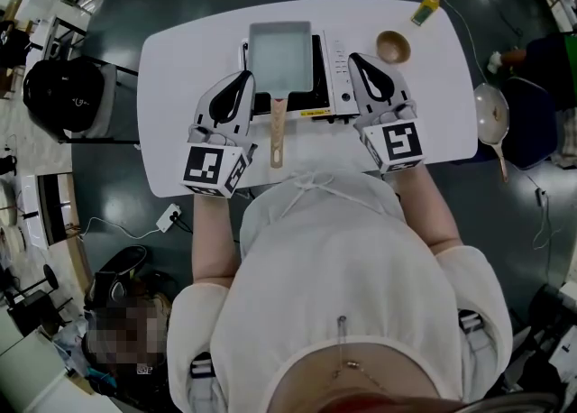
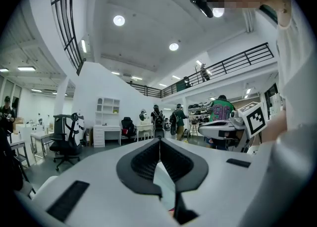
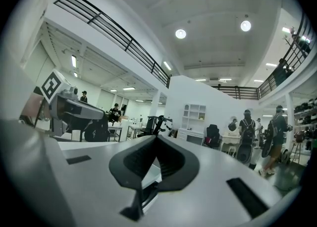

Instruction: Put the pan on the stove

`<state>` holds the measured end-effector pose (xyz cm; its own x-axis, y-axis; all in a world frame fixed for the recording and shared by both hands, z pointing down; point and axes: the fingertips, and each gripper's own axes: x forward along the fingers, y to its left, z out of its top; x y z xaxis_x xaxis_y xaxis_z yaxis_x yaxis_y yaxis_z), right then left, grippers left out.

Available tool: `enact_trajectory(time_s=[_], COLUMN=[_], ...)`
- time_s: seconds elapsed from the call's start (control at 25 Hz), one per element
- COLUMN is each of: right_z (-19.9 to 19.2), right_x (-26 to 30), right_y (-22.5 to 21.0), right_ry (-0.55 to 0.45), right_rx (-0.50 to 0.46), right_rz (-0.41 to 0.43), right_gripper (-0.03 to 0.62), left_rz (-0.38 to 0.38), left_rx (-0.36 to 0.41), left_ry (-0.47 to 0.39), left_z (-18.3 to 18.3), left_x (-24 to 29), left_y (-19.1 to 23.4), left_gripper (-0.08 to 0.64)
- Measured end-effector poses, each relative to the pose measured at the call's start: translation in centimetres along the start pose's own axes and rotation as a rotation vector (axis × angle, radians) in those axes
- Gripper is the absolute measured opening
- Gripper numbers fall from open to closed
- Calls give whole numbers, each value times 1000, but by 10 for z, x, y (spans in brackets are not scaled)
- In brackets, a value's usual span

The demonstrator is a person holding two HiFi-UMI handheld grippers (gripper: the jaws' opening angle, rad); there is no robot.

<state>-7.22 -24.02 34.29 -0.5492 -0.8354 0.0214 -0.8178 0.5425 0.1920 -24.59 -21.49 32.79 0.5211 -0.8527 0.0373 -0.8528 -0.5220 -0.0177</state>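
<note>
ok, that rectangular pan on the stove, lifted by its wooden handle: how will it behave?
Likely rigid: the pan looks like a shallow metal tray. Probably front-heavy, since the handle leaves one short side. The handle looks narrow, so the pan could twist in a grip.

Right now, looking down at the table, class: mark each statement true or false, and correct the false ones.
1. The rectangular pan sits on the stove. True.
2. The pan's handle points away from the person. False: it points toward the person.
3. The left tongs grip that handle. False: they are shut on nothing, beside the stove's left edge.
4. A wooden bowl stands on the table, right of the stove. True.
5. The right tongs stand wide open. False: they are shut and hold nothing.
</note>
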Motion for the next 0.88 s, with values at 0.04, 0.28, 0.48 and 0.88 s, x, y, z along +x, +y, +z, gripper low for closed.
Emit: enact_trajectory(time_s=[0.04, 0.28, 0.48, 0.88], right_z=[-1, -11, -12, -6], right_x=[0, 1, 1, 5], right_y=[0, 2, 9, 16], right_ry=[1, 17, 17, -5], right_rx=[7, 40, 29, 18], right_rz=[0, 10, 30, 37], right_gripper=[5, 3, 2, 2], left_rz=[-2, 8, 7, 8], left_rx=[-1, -1, -28, -57], left_ry=[-3, 23, 12, 13], left_z=[1, -4, -5, -4], left_x=[-1, -1, -3, -1], left_y=[0, 5, 6, 11], left_gripper=[25, 23, 23, 23])
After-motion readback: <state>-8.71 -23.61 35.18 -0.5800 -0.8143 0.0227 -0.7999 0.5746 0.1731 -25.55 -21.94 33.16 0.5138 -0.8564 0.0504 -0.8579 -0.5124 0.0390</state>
